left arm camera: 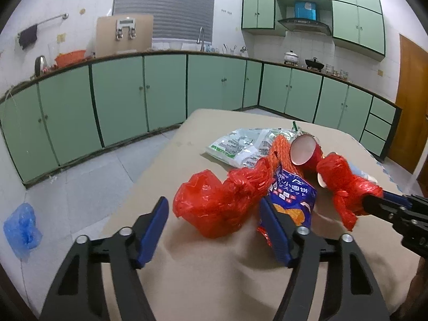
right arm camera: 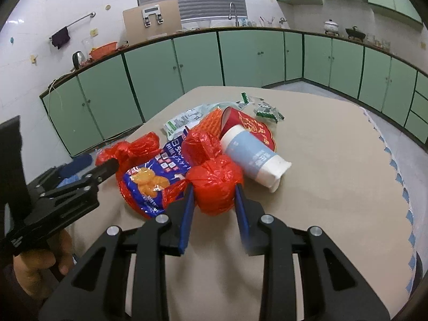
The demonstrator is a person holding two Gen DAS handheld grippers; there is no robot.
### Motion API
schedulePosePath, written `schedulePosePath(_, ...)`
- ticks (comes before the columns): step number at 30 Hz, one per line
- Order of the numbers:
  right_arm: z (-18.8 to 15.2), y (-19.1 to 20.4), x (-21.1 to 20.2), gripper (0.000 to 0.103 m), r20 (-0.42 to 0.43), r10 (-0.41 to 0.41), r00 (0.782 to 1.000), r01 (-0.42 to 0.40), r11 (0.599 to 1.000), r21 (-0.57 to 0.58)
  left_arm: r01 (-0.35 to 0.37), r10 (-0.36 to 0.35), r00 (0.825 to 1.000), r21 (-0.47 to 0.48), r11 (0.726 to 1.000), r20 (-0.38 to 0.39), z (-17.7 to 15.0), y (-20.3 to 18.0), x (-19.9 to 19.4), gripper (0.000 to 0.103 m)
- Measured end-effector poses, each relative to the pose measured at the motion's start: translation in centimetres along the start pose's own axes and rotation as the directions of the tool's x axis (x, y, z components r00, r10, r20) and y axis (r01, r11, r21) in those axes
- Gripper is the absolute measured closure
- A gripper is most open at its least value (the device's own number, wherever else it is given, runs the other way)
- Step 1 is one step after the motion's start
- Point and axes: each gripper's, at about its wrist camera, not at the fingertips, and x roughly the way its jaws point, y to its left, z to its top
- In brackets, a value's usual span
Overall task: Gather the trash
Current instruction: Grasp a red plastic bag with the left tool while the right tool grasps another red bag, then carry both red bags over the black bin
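The right gripper (right arm camera: 214, 195) had its blue pads pressed against a bunched handle of the red plastic bag (right arm camera: 214, 184), pinching the wad squarely between them. From the left wrist view, that same clamp showed at three o'clock, the red wad (left arm camera: 345, 184) bulging out of the black jaws.

The left gripper (left arm camera: 214, 230) stood spread, its blue fingers (left arm camera: 153, 227) either side of the bag's other handle (left arm camera: 214, 203), which lay at twelve o'clock from the tips. The right-hand finger sat against the blue biscuit packet (left arm camera: 291, 198); whether the pads touched the red plastic could not be told.

The trash sat heaped on the beige table (right arm camera: 334, 187). The blue biscuit packet lay within the red bag, between the two handles. Behind it, toward twelve o'clock, lay an orange net (right arm camera: 211, 123), a red paper cup (right arm camera: 246, 125) on its side, and a white-and-green wrapper (left arm camera: 238, 147). A pale blue cup (right arm camera: 251, 157) lay tipped over at one o'clock from the right gripper, touching the red cup. A small green wrapper (right arm camera: 267, 112) lay beyond. A hand (right arm camera: 40, 267) held the left tool.
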Motion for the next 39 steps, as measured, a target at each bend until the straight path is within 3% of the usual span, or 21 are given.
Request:
schedulePosePath(3, 0.0, -0.1, -0.1, 0.075, -0.001, -0.004, 1.0, 0.004, 1.0, 0.001, 0.001, -0.002, 0.999, -0.006, 1.0, -0.037, 0.1, 0.3, 1.1, 0.054)
schedulePosePath(5, -0.1, -0.1, -0.3, 0.075, -0.002, -0.004, 1.0, 0.004, 1.0, -0.001, 0.021, -0.021, 0.998, -0.012, 1.0, -0.054, -0.1, 0.5, 1.4, 0.091)
schedulePosePath(6, 0.0, -0.1, -0.3, 0.074, -0.001, -0.005, 1.0, 0.005, 1.0, -0.002, 0.017, -0.018, 0.998, -0.015, 1.0, -0.053, -0.1, 0.6, 1.4, 0.098)
schedulePosePath(8, 0.1, -0.1, -0.4, 0.074, 0.001, -0.006, 1.0, 0.006, 1.0, -0.002, 0.029, -0.03, 0.999, -0.03, 0.999, -0.045, -0.1, 0.7, 0.9, 0.102)
schedulePosePath(19, 0.6, -0.2, -2.2, 0.075, 0.028, 0.0, 1.0, 0.0, 1.0, 0.004, 0.025, -0.026, 1.0, -0.06, 0.998, -0.008, 0.4, 0.1, -2.4, 0.102)
schedulePosePath(39, 2.1, -1.2, -9.9, 0.075, 0.145, -0.018, 0.989, 0.016, 1.0, 0.018, 0.04, -0.04, 0.996, -0.002, 0.999, 0.078, 1.6, -3.4, -10.5, 0.102)
